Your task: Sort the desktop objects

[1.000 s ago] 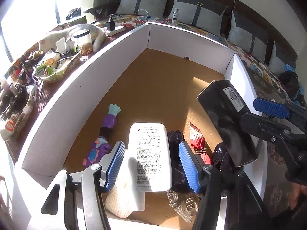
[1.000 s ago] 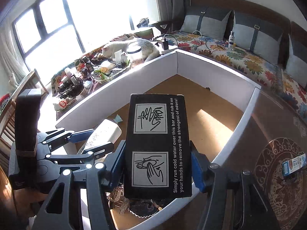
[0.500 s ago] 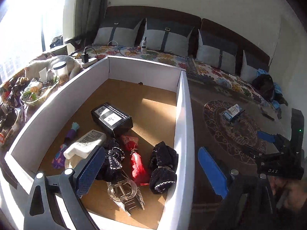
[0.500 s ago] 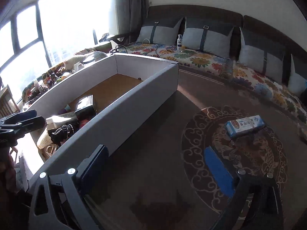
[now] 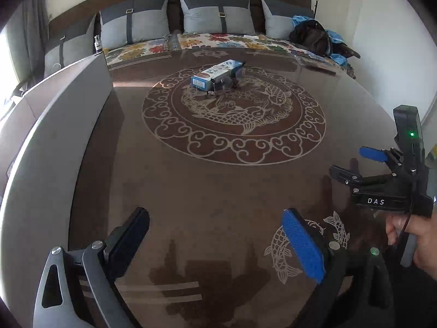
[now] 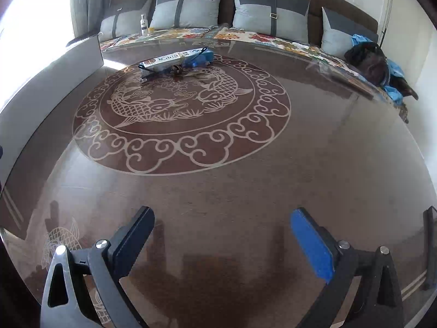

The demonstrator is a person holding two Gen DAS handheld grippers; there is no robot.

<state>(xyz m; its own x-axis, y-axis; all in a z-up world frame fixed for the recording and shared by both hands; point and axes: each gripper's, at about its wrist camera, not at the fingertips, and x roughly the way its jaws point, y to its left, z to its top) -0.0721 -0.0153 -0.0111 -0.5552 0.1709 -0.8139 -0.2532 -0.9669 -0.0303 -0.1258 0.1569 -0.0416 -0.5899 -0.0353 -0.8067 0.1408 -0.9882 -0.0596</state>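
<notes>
- My left gripper (image 5: 215,242) is hanging over the dark glass table (image 5: 218,186), its blue-padded fingers (image 5: 303,246) standing wide apart with nothing between them.
- My right gripper (image 6: 221,242) is likewise gaping wide and empty over bare tabletop; in the left wrist view its black body is showing white letters reading "DAS" and a small green light.
- A hand (image 5: 415,237) is gripping that right tool's handle at the frame's edge.
- The task's thing, a long blue and white carton (image 5: 215,75), is lying flat on the far part of the table's fish and cloud medallion (image 5: 235,114), well apart from both grippers.
- Its printing is too small for me to read.
- Its long axis is running slantwise, the near end toward the white bin wall (image 5: 54,125) on the left, the far end toward the sofa cushions (image 5: 215,13).
- Small dark and clear objects, too blurred to identify, are touching the carton's near side.
</notes>
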